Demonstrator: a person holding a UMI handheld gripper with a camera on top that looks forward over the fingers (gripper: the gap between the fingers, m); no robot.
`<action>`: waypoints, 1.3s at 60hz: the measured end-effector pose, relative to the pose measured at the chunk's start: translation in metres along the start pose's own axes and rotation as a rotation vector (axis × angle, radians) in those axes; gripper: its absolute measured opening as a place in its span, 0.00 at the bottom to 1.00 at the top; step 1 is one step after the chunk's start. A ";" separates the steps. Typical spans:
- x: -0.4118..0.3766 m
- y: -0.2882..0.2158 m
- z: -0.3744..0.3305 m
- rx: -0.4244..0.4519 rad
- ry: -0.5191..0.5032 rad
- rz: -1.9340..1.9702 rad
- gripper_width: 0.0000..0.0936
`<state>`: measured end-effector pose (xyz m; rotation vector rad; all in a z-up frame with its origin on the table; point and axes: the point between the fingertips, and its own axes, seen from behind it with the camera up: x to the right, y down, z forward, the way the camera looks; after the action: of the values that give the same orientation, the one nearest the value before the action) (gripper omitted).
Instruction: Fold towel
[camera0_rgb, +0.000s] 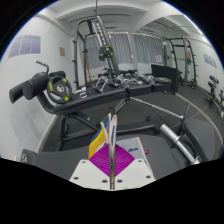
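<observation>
Your tongs (111, 158) are clamped on a thin fold of towel (110, 132), raised before the gym machines (100, 85).

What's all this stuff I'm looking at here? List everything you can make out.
Weight bench: one, black, just ahead of the fingers.
Barbell: one, dark bar with a yellow-and-black plate at its end, lying across the rack beyond the bench.
Gym frames: several, black and grey, along the back wall.
Windows: two or so, bright, with pale blinds, in the back wall.
Floor: grey, around the bench.
Towel: none that I can make out.
Gripper: one, white body with magenta pads, fingers close together with nothing between them; thin coloured strips (yellow, blue) stick up at the tips.
</observation>
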<state>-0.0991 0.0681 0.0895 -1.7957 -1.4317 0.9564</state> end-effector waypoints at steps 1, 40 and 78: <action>0.009 0.006 0.003 -0.008 0.005 0.007 0.03; 0.049 0.001 -0.189 0.093 0.213 -0.216 0.91; -0.044 0.080 -0.440 0.135 0.051 -0.176 0.91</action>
<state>0.3088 -0.0093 0.2613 -1.5578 -1.4317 0.8883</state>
